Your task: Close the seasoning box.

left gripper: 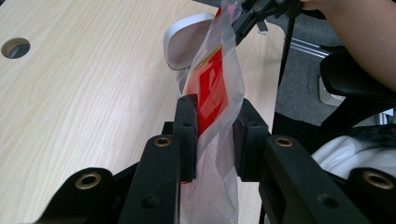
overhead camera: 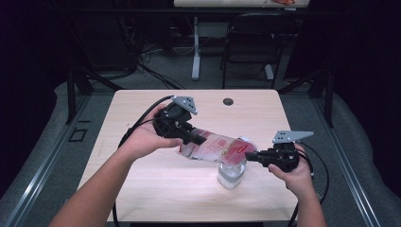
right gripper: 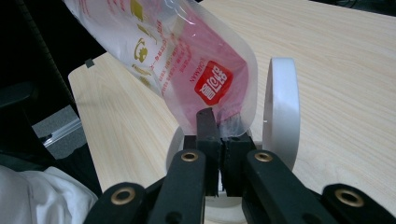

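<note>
A clear plastic bag [overhead camera: 215, 146] with red and gold print hangs tilted between my two grippers over the wooden table [overhead camera: 156, 189]. My left gripper [overhead camera: 198, 139] is shut on the bag's upper, wider end, and its pads [left gripper: 187, 135] press the film from both sides. At the bag's lower corner [right gripper: 233, 123] my right gripper [overhead camera: 250, 156] is shut on it. That corner sits just over a clear jar [overhead camera: 231, 175]. The jar's white hinged lid [right gripper: 280, 107] stands flipped up beside the bag [left gripper: 215, 93].
A round cable hole [overhead camera: 228, 101] lies near the table's far edge. Beyond the table stand a dark chair [overhead camera: 253, 42] and a white desk leg [overhead camera: 196, 52]. Cables trail from both grippers off the near corners.
</note>
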Action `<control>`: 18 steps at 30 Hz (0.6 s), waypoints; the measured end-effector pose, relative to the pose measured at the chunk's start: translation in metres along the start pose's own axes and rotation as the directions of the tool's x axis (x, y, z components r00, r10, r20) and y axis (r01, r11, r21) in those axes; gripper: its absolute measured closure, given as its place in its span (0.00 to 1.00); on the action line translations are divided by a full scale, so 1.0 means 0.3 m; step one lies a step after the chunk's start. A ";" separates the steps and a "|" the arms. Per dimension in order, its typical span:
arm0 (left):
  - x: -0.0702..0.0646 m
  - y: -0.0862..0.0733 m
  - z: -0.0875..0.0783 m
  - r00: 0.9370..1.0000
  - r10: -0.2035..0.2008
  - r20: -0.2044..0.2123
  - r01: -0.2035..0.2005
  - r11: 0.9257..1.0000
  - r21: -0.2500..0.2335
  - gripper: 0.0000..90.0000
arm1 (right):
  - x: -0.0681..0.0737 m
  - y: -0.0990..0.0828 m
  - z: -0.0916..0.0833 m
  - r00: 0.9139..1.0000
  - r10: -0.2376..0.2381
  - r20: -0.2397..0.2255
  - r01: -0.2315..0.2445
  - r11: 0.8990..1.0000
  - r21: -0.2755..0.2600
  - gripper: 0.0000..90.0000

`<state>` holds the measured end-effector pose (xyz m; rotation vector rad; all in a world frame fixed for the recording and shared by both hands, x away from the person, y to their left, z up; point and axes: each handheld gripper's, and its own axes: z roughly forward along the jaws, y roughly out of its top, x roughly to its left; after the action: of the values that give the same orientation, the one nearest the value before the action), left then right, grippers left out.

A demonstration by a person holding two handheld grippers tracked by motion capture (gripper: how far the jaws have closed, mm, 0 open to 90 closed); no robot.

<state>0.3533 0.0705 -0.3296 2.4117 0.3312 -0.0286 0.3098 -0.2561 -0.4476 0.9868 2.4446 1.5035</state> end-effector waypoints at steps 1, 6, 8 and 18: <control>0.000 0.001 0.000 1.000 0.002 -0.001 -0.002 1.000 0.001 0.83 | -0.001 0.000 0.000 1.000 0.001 0.000 -0.001 1.000 0.000 0.98; 0.000 0.004 -0.002 1.000 0.002 -0.001 -0.002 1.000 0.001 0.83 | -0.001 -0.001 0.000 1.000 0.002 0.000 -0.002 1.000 0.001 0.98; -0.001 0.005 -0.003 1.000 0.003 -0.003 -0.003 1.000 0.001 0.83 | 0.000 0.000 0.000 1.000 0.001 -0.002 -0.001 1.000 0.000 0.98; -0.004 0.006 -0.007 1.000 0.003 -0.004 -0.003 1.000 0.000 0.83 | 0.001 0.000 0.004 1.000 0.000 -0.005 0.000 1.000 0.000 0.98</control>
<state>0.3526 0.0701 -0.3268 2.4130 0.3292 -0.0227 0.3101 -0.2551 -0.4481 0.9841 2.4479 1.5071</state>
